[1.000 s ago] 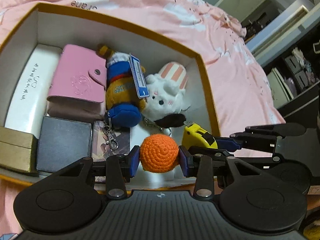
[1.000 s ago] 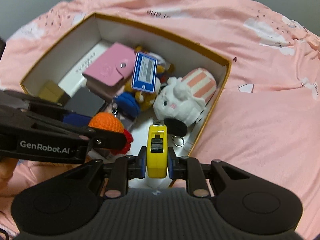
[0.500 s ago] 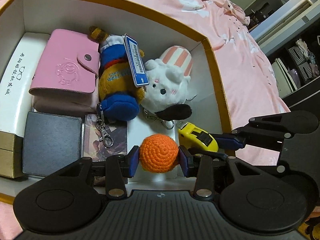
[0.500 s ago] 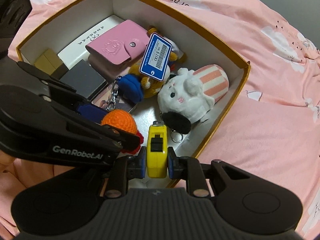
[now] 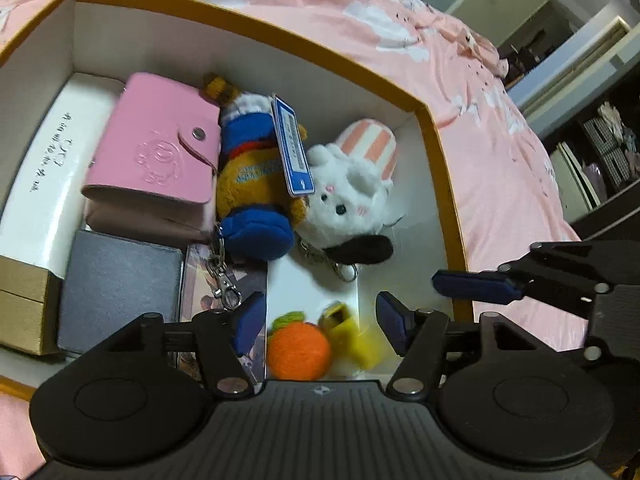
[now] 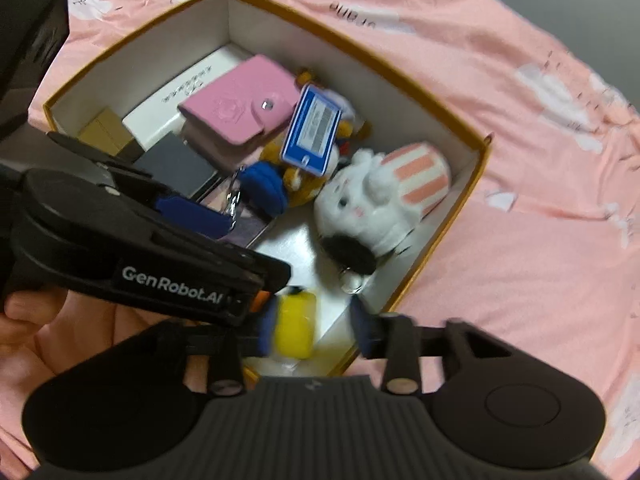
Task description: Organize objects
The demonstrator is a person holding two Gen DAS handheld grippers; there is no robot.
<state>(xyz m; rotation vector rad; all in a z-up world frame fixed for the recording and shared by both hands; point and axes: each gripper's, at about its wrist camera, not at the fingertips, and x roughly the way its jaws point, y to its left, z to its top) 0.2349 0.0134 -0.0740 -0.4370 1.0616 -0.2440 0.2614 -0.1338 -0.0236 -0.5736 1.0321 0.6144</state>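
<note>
An orange crochet ball (image 5: pixel 298 350) and a yellow tape measure (image 5: pixel 352 338) lie side by side on the floor of the orange-rimmed box (image 5: pixel 436 148), at its near edge. My left gripper (image 5: pixel 320 318) is open above them, holding nothing. My right gripper (image 6: pixel 314 326) is open too, with the blurred tape measure (image 6: pixel 296 330) loose between its jaws. The box (image 6: pixel 476 176) also shows in the right wrist view, and the left gripper's arm hides the ball there.
The box holds a pink card wallet (image 5: pixel 156 160), a blue and orange plush with a tag (image 5: pixel 252 184), a white bunny plush (image 5: pixel 348 196), a grey case (image 5: pixel 116 280), a gold box (image 5: pixel 24 304) and a white case (image 5: pixel 48 160). Pink bedding (image 6: pixel 520 248) surrounds it.
Both grippers have opened. The orange ball and the yellow tape measure have dropped from the jaws to the box floor.
</note>
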